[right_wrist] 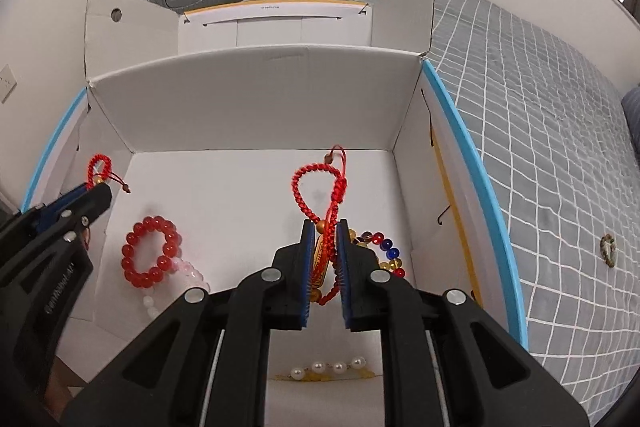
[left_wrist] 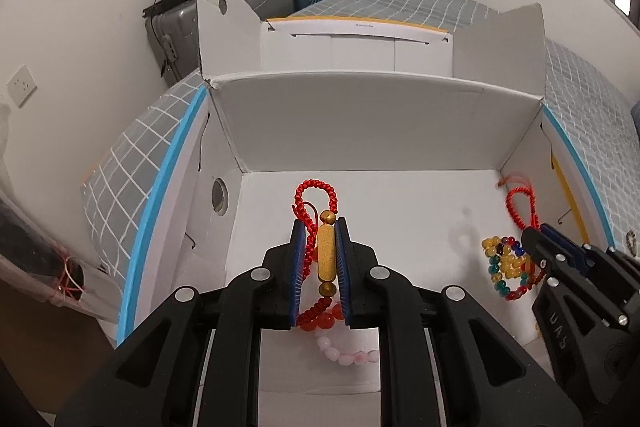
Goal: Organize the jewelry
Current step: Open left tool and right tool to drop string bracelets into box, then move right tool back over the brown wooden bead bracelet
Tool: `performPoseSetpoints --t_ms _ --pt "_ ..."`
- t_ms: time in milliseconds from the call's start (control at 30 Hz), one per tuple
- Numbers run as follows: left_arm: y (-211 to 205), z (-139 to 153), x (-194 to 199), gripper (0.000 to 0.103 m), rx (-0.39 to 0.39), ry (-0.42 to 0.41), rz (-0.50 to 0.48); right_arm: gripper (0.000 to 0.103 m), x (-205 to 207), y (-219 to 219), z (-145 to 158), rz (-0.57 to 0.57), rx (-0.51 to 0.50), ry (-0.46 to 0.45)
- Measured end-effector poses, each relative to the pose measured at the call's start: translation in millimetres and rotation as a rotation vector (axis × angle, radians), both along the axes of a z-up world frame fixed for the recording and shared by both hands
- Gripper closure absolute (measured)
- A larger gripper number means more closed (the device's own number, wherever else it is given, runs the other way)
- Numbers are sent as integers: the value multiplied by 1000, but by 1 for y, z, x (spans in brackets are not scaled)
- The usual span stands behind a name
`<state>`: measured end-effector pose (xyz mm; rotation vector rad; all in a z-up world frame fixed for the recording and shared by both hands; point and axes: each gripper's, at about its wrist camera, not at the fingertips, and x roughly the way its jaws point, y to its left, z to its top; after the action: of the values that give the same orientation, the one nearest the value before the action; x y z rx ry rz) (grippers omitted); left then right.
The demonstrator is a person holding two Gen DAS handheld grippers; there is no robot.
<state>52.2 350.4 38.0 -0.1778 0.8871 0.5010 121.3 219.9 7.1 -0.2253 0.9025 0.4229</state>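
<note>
Currently mid-task. Left gripper (left_wrist: 320,227): nearly closed, clamped on a red cord bracelet with a gold tube bead (left_wrist: 326,253), held over the left part of the white box (left_wrist: 360,115). Right gripper (right_wrist: 323,229): likewise nearly closed, gripping a second red braided bracelet (right_wrist: 320,187) over the right part of the box. Already on the box floor: red bead bracelet (right_wrist: 152,251) and pale pink bead bracelet (right_wrist: 192,273) at left, multicoloured bead bracelet (right_wrist: 386,251) at right, pearl strand (right_wrist: 328,367) near. Remaining: release of both cord bracelets; also one small item (right_wrist: 608,251) on the grey checked bedspread (right_wrist: 540,147), right of the box, too small to identify.
</note>
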Motion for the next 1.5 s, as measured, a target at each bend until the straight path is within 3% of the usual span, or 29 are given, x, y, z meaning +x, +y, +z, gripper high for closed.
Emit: performPoseSetpoints --t_ms 67,167,233,467,533,567,700,967,1233,1500 --pt "1 1 -1 86 -6 -6 5 87 0 -1 1 2 4 1" --pt "0 6 -3 68 3 -18 14 54 -3 -3 7 20 28 -23" --pt "-2 10 -4 55 4 -33 12 51 -5 -3 9 23 18 -42" --pt "-7 28 -16 32 15 -88 24 19 -8 -27 32 0 33 -111" --pt "-12 33 -17 21 26 -98 20 14 -6 -40 39 -15 45 -132" --pt "-16 35 -17 21 27 -106 13 12 -5 -48 42 -25 45 -142" --pt "-35 42 -13 14 20 -123 -31 8 3 -84 50 -82 37 -175" --pt "-82 51 5 7 27 -154 -95 8 33 -175 44 -224 34 -141" --pt "-164 57 32 6 20 -187 -228 8 58 -263 35 -318 67 -78" --pt "-254 45 63 6 46 -170 -381 8 88 -325 21 -402 29 -61"
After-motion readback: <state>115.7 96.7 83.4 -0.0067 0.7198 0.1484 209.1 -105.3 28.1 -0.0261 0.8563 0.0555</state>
